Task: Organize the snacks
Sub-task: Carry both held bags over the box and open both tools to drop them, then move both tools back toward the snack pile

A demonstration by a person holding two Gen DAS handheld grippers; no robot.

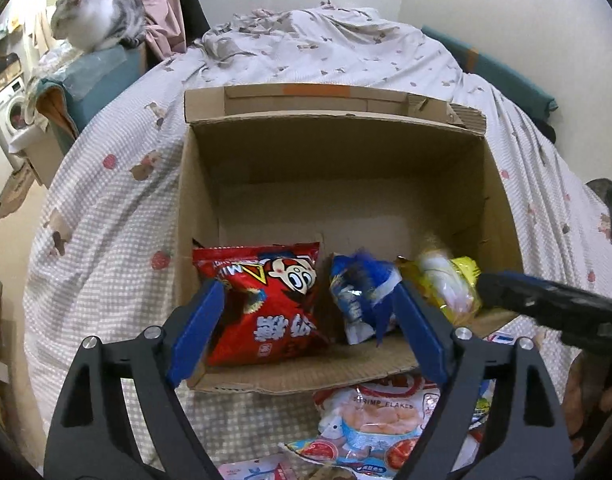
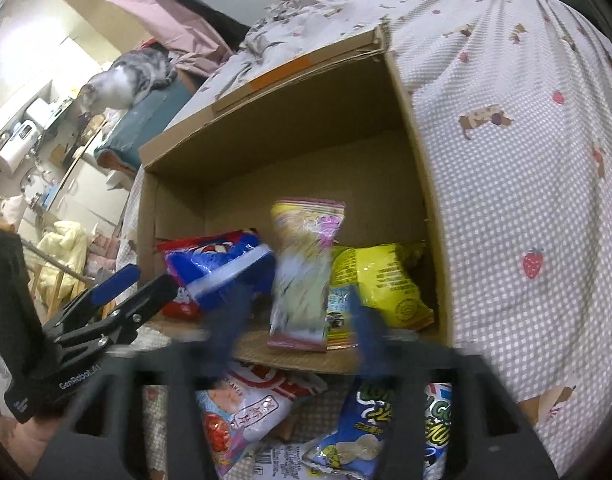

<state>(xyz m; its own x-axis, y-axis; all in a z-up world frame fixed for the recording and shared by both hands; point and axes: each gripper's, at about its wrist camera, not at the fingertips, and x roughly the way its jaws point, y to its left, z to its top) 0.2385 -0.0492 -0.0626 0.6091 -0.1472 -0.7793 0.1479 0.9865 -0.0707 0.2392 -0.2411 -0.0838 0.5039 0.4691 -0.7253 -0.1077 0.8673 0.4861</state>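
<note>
Loose snack bags lay nearest me on the checked bedspread [image 1: 106, 216], short of the box: a shrimp flakes bag [image 1: 369, 416] and, seen from my right wrist, a blue chip bag [image 2: 389, 428]. Just past them, my left gripper [image 1: 306, 324] stood spread wide at the near rim of the cardboard box [image 1: 501, 200], its blue fingers [image 1: 196, 332] holding nothing. My right gripper [image 2: 294, 328] was blurred; its fingers looked parted around a pale pink-and-yellow packet [image 2: 306, 264], but I could not tell whether they gripped it or had let go. Inside the box, along the near wall, stood a red bag [image 1: 270, 304], a blue-and-white bag [image 1: 357, 296] and a yellow bag [image 2: 381, 284]; the packet stood upright between the last two. I judged the step in hand was seating that packet in the row. To do it well, I would lower it straight, avoid knocking the neighbours, and release only once it rested. Farther off, a cat [image 1: 94, 16] sat on a ledge.
</note>
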